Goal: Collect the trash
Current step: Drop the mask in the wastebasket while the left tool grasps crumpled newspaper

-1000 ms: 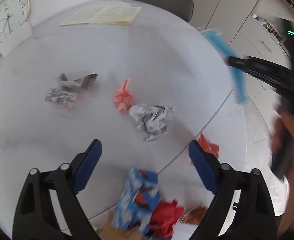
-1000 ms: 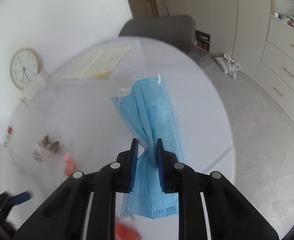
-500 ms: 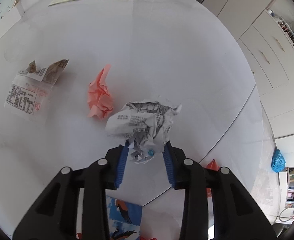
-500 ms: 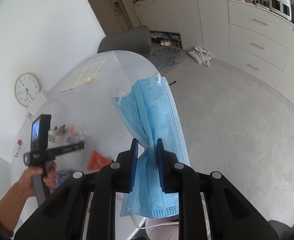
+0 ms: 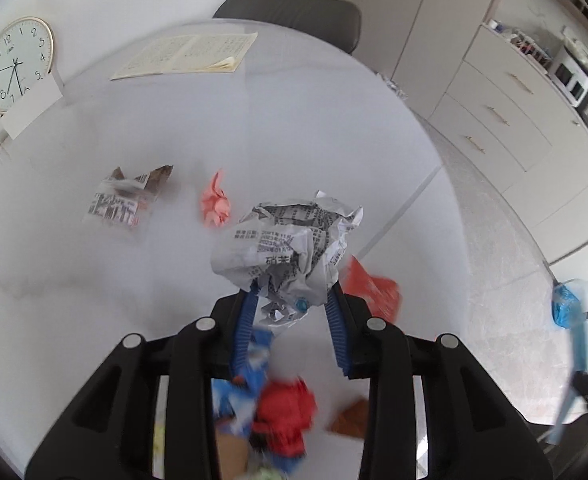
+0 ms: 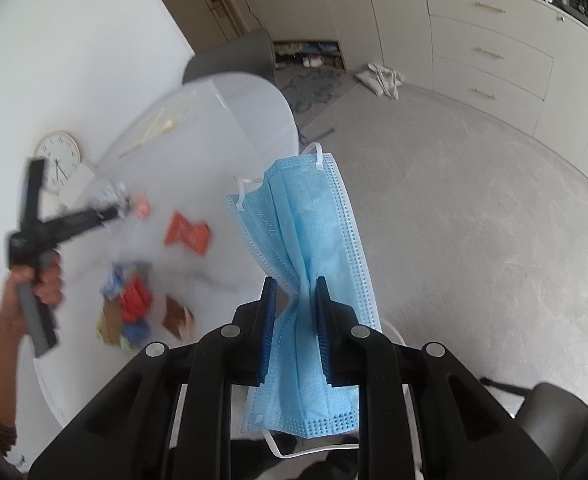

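Observation:
My left gripper [image 5: 292,300] is shut on a crumpled printed paper ball [image 5: 290,248] and holds it above the white round table [image 5: 294,128]. My right gripper [image 6: 294,292] is shut on a blue face mask [image 6: 313,240], held off the table's edge over the grey floor. On the table lie a pink paper wad [image 5: 215,205], a clear printed wrapper [image 5: 124,200], a red-orange wrapper [image 5: 369,286] and a blurred pile of red and blue wrappers [image 5: 278,408]. The left gripper [image 6: 74,220] also shows in the right wrist view.
An open booklet [image 5: 190,56] and a wall clock [image 5: 14,66] sit at the table's far side. A grey chair [image 5: 294,16] stands behind the table. Cabinets with drawers [image 6: 493,56] line the right wall. A white bin rim [image 6: 389,332] shows under the mask.
My left gripper closed on the paper ball and lifted it off the table. My right gripper carried the mask away from the table, out over the floor.

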`<control>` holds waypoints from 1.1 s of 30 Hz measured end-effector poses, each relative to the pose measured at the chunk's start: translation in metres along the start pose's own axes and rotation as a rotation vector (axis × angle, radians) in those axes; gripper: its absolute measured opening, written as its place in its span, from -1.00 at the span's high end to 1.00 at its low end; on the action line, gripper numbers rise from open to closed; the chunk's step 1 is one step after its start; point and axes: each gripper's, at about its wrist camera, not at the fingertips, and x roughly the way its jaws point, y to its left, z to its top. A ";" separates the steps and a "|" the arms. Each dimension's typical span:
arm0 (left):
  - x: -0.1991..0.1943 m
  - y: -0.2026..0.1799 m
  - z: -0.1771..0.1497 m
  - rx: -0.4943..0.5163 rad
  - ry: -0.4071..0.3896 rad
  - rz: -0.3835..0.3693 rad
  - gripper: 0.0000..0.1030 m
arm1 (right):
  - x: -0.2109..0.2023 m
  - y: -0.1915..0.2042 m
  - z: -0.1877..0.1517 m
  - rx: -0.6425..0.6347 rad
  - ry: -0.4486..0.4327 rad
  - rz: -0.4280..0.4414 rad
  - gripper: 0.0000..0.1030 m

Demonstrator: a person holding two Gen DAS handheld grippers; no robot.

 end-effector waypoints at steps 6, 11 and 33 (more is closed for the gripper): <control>-0.052 -0.028 -0.053 0.007 0.016 -0.073 0.34 | 0.086 -0.031 -0.075 0.033 0.210 -0.032 0.59; -0.073 -0.069 -0.099 0.091 0.026 -0.096 0.34 | 0.175 -0.040 -0.117 0.023 0.354 -0.032 0.54; -0.034 -0.173 -0.181 0.304 0.177 -0.177 0.33 | 0.056 -0.060 -0.069 -0.067 0.129 -0.113 -0.88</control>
